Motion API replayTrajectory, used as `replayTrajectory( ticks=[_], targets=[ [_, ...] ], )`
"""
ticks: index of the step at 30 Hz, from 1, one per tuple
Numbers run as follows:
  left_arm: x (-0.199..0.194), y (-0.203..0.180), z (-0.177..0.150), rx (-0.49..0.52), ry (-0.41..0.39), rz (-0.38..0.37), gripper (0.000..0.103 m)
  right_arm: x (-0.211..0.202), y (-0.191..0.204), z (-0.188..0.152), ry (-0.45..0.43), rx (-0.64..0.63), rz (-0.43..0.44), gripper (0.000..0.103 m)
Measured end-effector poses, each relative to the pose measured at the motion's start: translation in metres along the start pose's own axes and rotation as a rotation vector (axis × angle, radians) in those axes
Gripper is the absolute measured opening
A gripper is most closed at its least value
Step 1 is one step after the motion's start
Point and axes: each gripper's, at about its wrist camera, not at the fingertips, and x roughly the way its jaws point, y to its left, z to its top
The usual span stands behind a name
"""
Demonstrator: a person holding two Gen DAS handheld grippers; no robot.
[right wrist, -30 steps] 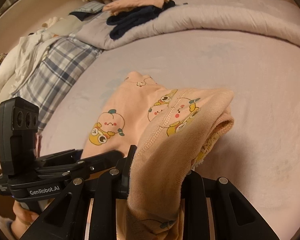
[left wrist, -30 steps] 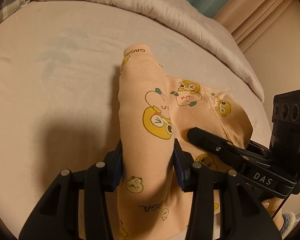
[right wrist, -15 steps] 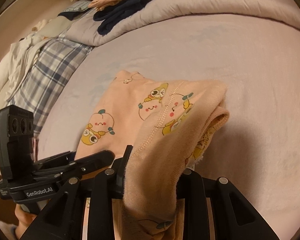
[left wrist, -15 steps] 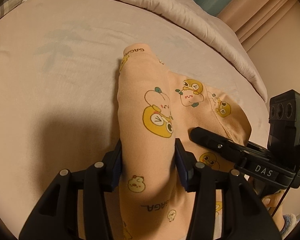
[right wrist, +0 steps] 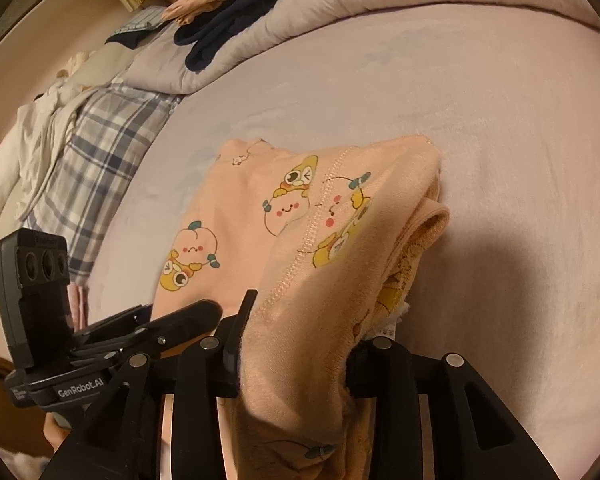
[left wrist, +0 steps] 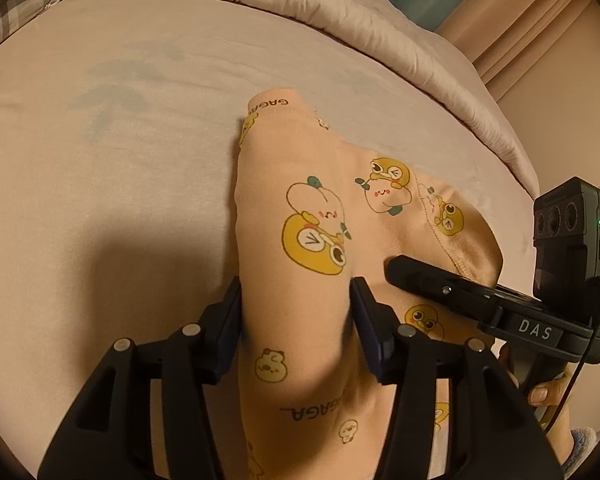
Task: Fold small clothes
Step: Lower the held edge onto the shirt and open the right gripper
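A small peach garment (left wrist: 300, 200) with yellow cartoon prints lies partly folded on the bed sheet (left wrist: 100, 140). My left gripper (left wrist: 296, 300) is shut on its near left part and holds the cloth raised. My right gripper (right wrist: 296, 328) is shut on the garment's near right part (right wrist: 320, 280), where a seam and a rolled hem hang over the jaws. In the left wrist view the right gripper's fingers (left wrist: 440, 288) show at the right. In the right wrist view the left gripper's fingers (right wrist: 172, 320) show at the left.
A rolled duvet (left wrist: 340, 12) runs along the far side of the bed. Dark and peach clothes (right wrist: 236, 12) lie on it, and a plaid cloth (right wrist: 92, 152) and white clothes (right wrist: 32, 152) lie at the left. A wall and curtain (left wrist: 540, 32) stand at the far right.
Both grippers have kept their hold on the garment and moved slightly forward over the bed. The folded cloth has shifted a little with them.
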Motion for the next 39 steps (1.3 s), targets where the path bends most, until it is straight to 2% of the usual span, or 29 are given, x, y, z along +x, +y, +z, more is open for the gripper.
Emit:
replayTrajectory(
  ticks=[6, 21, 31, 39],
  targets=[
    [-0.005, 0.002, -0.003, -0.007, -0.008, 0.003, 0.054, -0.007, -0.005, -0.003, -0.002, 0.028, 0.001, 0.041],
    [-0.025, 0.008, -0.016, -0.015, -0.034, 0.040, 0.054, -0.023, -0.007, -0.007, -0.032, 0.048, -0.036, 0.042],
    [-0.026, 0.006, -0.025, -0.001, -0.028, 0.077, 0.054, -0.025, -0.003, -0.015, -0.027, 0.010, -0.089, 0.042],
    [-0.033, -0.002, -0.034, 0.044, -0.040, 0.109, 0.051, -0.029, 0.003, -0.019, -0.030, -0.030, -0.086, 0.042]
  ],
)
